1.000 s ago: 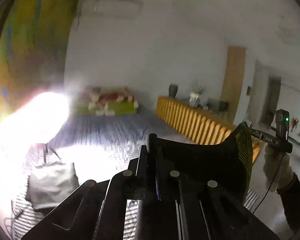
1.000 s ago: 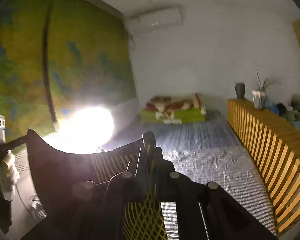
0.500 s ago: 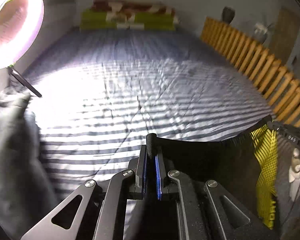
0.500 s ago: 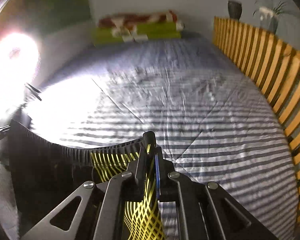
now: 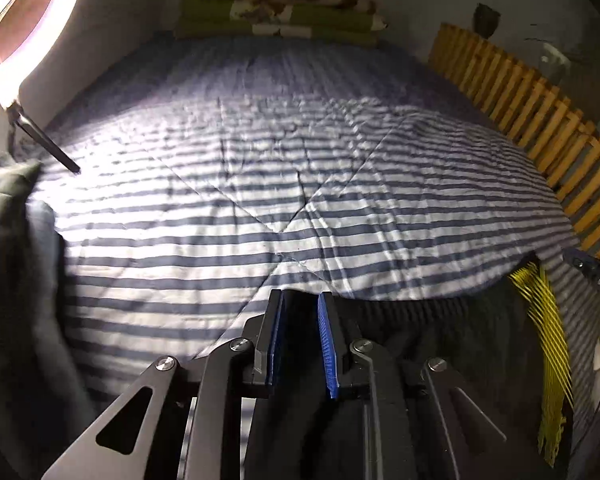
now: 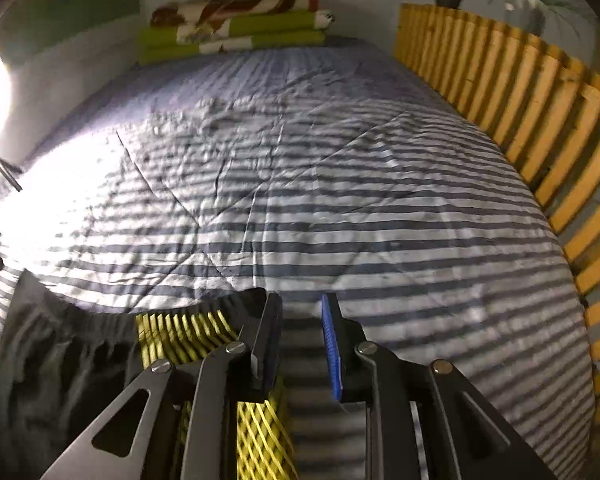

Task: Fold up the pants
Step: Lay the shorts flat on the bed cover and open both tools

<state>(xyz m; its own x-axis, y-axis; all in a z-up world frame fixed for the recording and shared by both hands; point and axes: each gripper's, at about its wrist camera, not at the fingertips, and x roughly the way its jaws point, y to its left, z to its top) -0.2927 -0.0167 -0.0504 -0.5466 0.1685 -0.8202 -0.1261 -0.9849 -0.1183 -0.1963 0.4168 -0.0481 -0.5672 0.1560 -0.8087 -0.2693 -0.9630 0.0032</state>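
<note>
Black pants [image 5: 440, 340] with a yellow lattice side panel [image 5: 544, 340] lie on the blue-and-white striped bed cover [image 5: 260, 200], waistband stretched across the near edge. My left gripper [image 5: 301, 298] is at the waistband's left end. Its jaws are opening, with dark cloth still between the blue pads but no longer pinched. In the right wrist view the pants [image 6: 68, 352] and their yellow panel [image 6: 180, 334] sit left of my right gripper [image 6: 301, 300]. Its jaws are opening too, and only striped cover [image 6: 340, 220] shows between them.
A bright ring light [image 5: 20, 28] on a stand glares at the left. A heap of dark grey clothing [image 5: 16, 280] lies at the bed's left edge. Folded blankets [image 6: 236, 24] sit at the far end. A wooden slatted rail [image 6: 520, 100] runs along the right.
Both grippers have swung down from pointing across the room to the bed, laying the pants on the cover. Both pairs of jaws, earlier shut on the waistband, have parted.
</note>
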